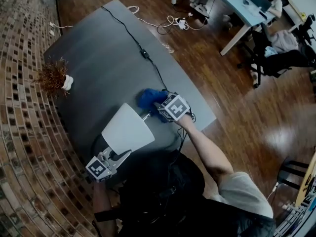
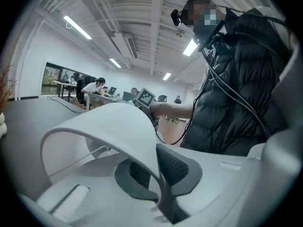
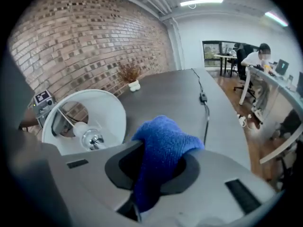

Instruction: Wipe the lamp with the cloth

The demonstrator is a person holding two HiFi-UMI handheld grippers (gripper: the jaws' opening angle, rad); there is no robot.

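Observation:
The lamp lies tipped on the dark table, and its white shade (image 1: pixel 127 130) shows near the front edge. My left gripper (image 1: pixel 120 156) is shut on the shade's rim (image 2: pixel 109 126), with the thin wall pinched between the pads of the left gripper (image 2: pixel 159 176). My right gripper (image 1: pixel 162 107) sits just right of the shade, shut on the blue cloth (image 1: pixel 149 98). In the right gripper view the cloth (image 3: pixel 163 145) bulges out of the right gripper (image 3: pixel 142 176). Beyond it the open shade (image 3: pixel 102 110) faces me, with the bulb (image 3: pixel 92 138) inside.
A dried plant in a small white pot (image 1: pixel 55 77) stands at the table's left edge by the brick wall. A black cable with a switch (image 1: pixel 143 53) runs along the table (image 1: pixel 98 58). Desks, chairs and seated people fill the far right.

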